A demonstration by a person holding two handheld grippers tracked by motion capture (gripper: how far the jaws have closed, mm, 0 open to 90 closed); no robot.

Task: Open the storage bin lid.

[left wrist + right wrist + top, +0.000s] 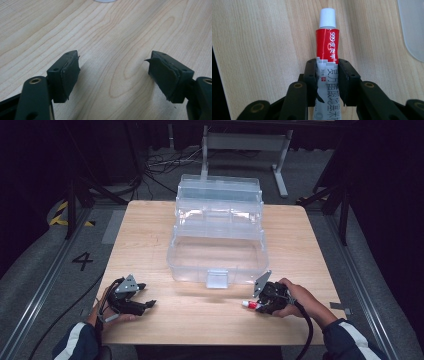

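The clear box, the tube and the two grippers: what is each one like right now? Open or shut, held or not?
Clear box: lid up, tiers folded open, nothing visible in the front tray.
Tube: white cap on, lying on the table, clamped.
Right gripper: jaws shut on the tube.
Left gripper: jaws wide apart, nothing between them, bare wood under them.
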